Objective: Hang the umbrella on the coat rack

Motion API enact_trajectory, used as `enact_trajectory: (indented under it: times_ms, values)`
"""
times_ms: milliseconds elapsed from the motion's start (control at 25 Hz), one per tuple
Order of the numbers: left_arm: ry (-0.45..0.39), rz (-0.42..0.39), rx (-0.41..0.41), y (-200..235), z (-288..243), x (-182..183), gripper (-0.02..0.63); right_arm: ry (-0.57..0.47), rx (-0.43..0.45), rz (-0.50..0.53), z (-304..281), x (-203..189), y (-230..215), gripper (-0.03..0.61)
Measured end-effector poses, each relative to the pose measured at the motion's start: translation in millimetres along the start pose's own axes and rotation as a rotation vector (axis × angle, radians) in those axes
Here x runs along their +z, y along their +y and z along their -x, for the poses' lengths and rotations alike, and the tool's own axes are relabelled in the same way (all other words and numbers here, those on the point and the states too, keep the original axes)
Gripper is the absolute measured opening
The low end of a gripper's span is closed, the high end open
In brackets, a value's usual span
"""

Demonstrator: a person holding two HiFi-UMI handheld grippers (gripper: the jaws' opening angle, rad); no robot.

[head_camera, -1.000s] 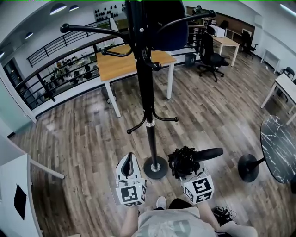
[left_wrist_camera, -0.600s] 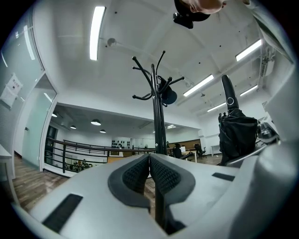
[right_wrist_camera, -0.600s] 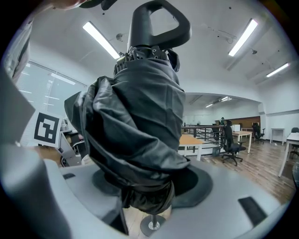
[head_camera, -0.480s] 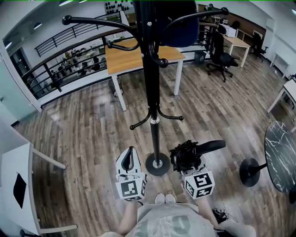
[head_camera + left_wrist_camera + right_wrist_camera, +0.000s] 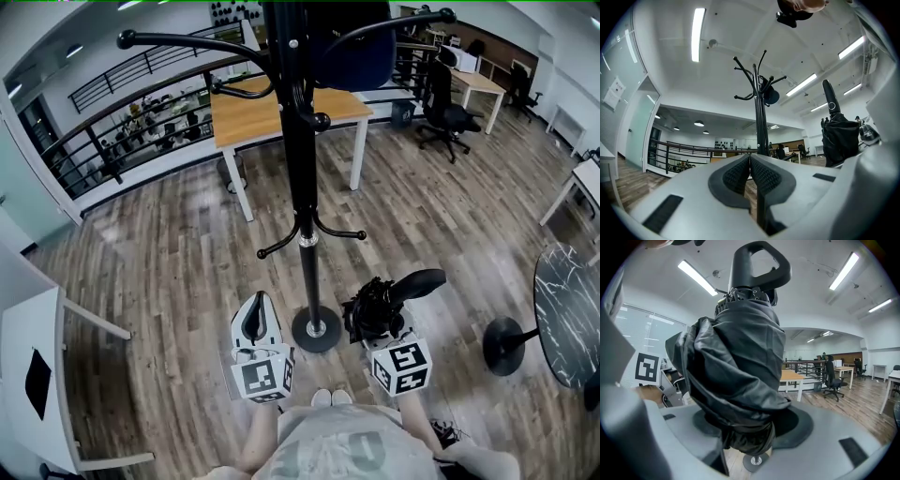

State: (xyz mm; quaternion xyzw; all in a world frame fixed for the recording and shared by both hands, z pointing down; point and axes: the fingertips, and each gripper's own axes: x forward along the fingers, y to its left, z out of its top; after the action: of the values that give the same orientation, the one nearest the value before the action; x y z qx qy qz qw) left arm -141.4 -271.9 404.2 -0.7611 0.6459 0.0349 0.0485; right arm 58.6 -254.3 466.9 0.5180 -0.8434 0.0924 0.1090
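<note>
Grey and empty, the left gripper (image 5: 254, 322) hangs with jaws pressed together just left of the black coat rack (image 5: 300, 178). Just right of it, the right gripper (image 5: 377, 326) pinches the folded black umbrella (image 5: 373, 307) by its soft, bunched canopy. That fabric probably gives and slips, so the stiff looped handle (image 5: 419, 281) looks the part to hook over a peg; wood-plank floor (image 5: 159, 272) spreads around, with a desk (image 5: 248, 117) far behind.
</note>
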Motion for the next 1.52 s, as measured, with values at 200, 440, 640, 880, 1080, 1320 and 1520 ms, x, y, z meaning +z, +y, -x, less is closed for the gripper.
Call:
enact_trajectory:
  times_ms: [200, 440, 640, 880, 1080, 1320, 1520]
  values:
    - [0.003, 0.003, 0.001, 0, 2, -1, 0.028, -0.005, 0.025, 0.003, 0, 9, 2, 0.27]
    - [-0.003, 0.002, 0.018, 9, 1, 3, 0.027, -0.114, 0.036, 0.041, -1, 73, -6, 0.27]
    - [-0.001, 0.0, 0.029, 15, 4, 3, 0.028, -0.195, 0.062, 0.076, -3, 136, -2, 0.27]
    - [0.006, 0.009, 0.054, 23, 6, 0, 0.027, -0.231, 0.121, 0.158, -20, 191, 20, 0.27]
    - [0.018, 0.024, 0.077, 29, 10, -6, 0.028, -0.221, 0.188, 0.216, -41, 217, 42, 0.27]
    - [0.03, 0.036, 0.114, 42, 18, -11, 0.028, -0.164, 0.28, 0.238, -68, 226, 62, 0.27]
    - [0.043, 0.048, 0.166, 57, 28, -20, 0.028, -0.098, 0.324, 0.255, -87, 219, 66, 0.27]
